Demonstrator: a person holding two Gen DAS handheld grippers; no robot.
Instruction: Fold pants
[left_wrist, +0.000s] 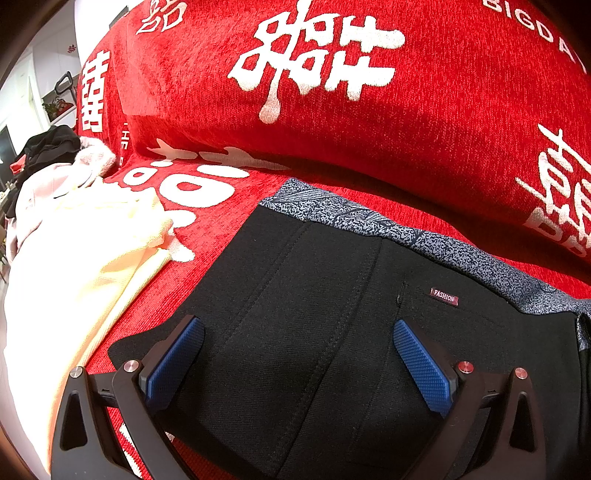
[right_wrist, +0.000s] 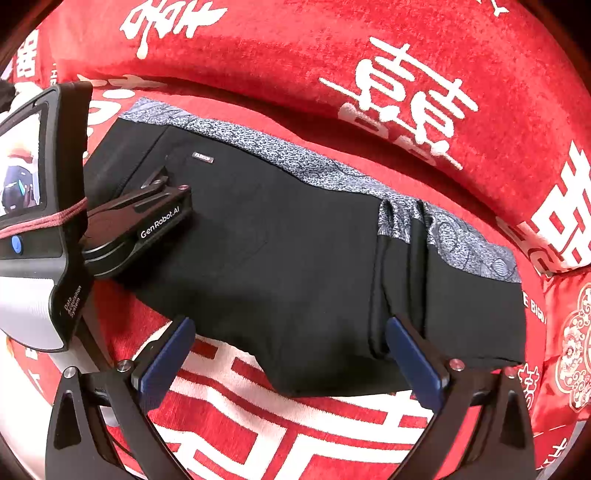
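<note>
Both grippers stand wide open and hold nothing. The left gripper is low over the pants, its blue pads spread apart above the black cloth; I cannot tell whether they touch it. From the right wrist view the left gripper shows lying across the left end of the pants, just below the small label. The right gripper hangs at the near edge of the pants, its right pad at a bunch of folds near the right end, its left pad over the red cover.

The pants lie folded into a broad black bundle on the cover, the grey patterned waistband along the far edge, close under the red cushion. That far side is tight against the cushion. The near side has open cover in front of it. To the left, a cream garment lies just beside the pants, apart from them, with dark clothes heaped beyond it. At the right end a red patterned cushion sits close.
</note>
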